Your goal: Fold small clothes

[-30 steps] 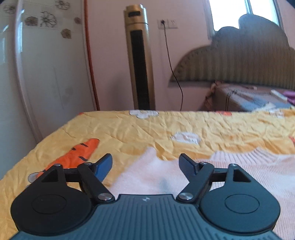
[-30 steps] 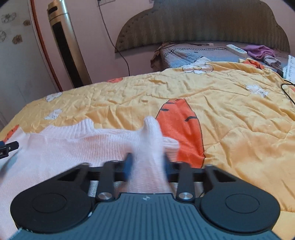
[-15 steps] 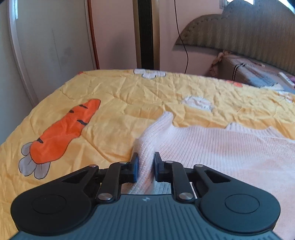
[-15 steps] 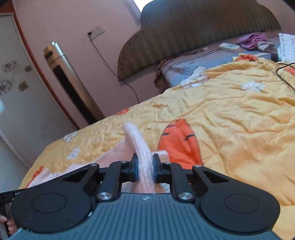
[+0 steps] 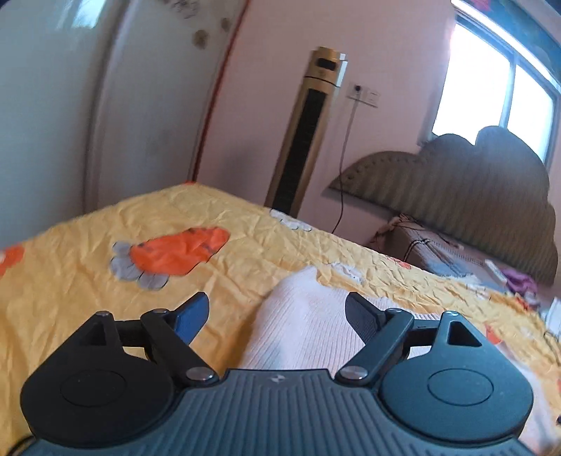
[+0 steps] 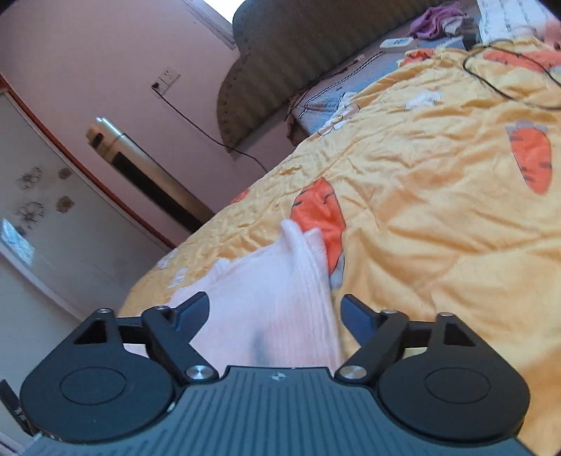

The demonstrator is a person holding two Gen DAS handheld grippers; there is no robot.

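A pale pink knit sweater (image 5: 301, 326) lies on a yellow quilt with orange carrot prints (image 5: 105, 259). In the left wrist view a ridge of the knit runs forward between the blue pads of my left gripper (image 5: 277, 314); its jaws are opening and the pads stand clear of the cloth. In the right wrist view the sweater (image 6: 273, 291) rises in a fold with its cuff near a printed carrot. My right gripper (image 6: 275, 312) straddles that fold, its jaws opening too, the pads off the fabric. Both views are tilted.
A gold tower fan (image 5: 301, 133) stands against the pink wall with a cord to a socket. A padded headboard (image 5: 466, 196) and a grey-covered mattress end lie beyond the quilt. A black cable (image 6: 505, 87), a remote and purple cloth (image 6: 434, 21) sit at the far right.
Half a second ago both grippers were shut on folds of the sweater. Now both have let go and stand wide. Both hands have rolled and shifted across the bed.
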